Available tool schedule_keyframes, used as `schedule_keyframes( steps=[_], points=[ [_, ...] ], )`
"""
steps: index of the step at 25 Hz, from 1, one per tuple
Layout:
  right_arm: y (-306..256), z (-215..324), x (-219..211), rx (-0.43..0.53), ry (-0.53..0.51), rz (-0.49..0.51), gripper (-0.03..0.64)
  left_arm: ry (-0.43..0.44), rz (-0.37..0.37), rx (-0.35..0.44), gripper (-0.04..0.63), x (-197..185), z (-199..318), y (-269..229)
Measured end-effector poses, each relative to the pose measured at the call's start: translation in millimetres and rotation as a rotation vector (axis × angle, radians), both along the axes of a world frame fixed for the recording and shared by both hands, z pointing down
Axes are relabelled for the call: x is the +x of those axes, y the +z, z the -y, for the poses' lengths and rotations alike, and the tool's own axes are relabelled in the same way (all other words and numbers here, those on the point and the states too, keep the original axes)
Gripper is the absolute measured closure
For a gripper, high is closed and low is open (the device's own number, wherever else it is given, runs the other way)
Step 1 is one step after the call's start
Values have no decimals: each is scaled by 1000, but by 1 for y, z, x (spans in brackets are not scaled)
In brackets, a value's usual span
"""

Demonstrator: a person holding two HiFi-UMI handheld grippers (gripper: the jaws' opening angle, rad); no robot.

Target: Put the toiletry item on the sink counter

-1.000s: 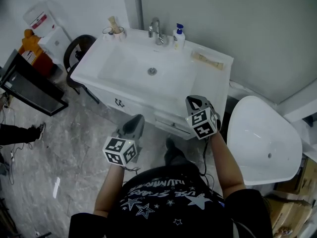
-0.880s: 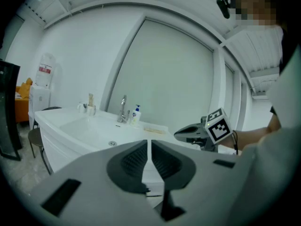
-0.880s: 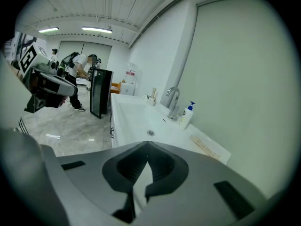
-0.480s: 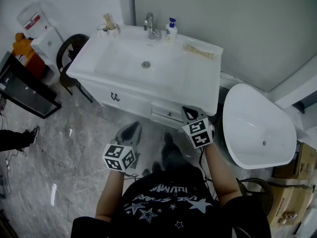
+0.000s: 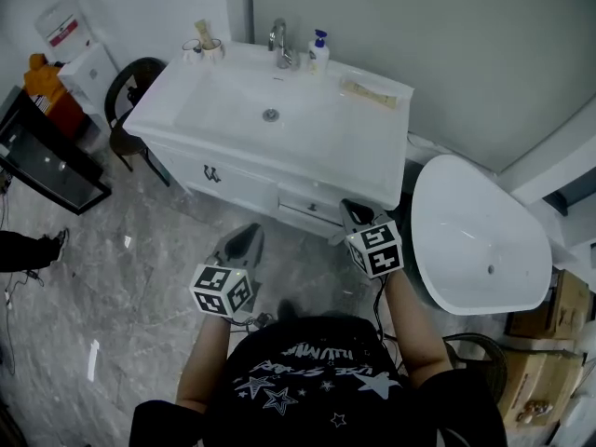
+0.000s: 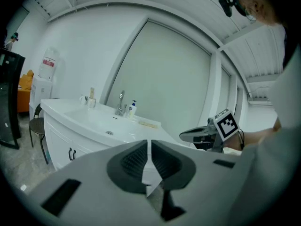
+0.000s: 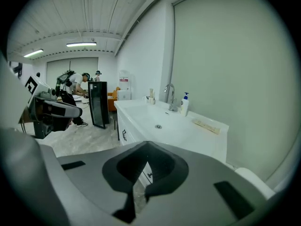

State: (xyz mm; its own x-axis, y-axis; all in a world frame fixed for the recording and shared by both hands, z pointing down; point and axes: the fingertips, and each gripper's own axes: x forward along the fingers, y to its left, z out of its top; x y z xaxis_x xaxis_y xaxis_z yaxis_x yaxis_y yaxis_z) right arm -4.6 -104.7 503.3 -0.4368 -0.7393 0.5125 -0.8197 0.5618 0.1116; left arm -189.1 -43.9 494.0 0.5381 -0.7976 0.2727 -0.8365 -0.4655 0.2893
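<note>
Toiletry tube [image 5: 371,92] lies flat on the sink counter [image 5: 372,156], straight ahead of the right gripper [image 5: 355,209] and well apart from it, with its long axis running across that claw's line of pointing, near the back wall. The right gripper is the nearer; the left gripper [image 5: 250,234] stands further off to the side. Both pairs of jaws are pressed together on nothing, so the placing looks done.

free: counter [image 5: 372,147] front | blocked: faucet [image 5: 277,37], soap bottle [image 5: 318,52], cup [image 5: 210,48] at back
</note>
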Motion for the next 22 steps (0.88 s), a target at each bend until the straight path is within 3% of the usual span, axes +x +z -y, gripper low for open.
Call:
schedule_keyframes(
  steps=[22],
  points=[
    [-2,-103,78,-15,-115,80,603,-82,71,37,563,107,-100,-24]
  ],
)
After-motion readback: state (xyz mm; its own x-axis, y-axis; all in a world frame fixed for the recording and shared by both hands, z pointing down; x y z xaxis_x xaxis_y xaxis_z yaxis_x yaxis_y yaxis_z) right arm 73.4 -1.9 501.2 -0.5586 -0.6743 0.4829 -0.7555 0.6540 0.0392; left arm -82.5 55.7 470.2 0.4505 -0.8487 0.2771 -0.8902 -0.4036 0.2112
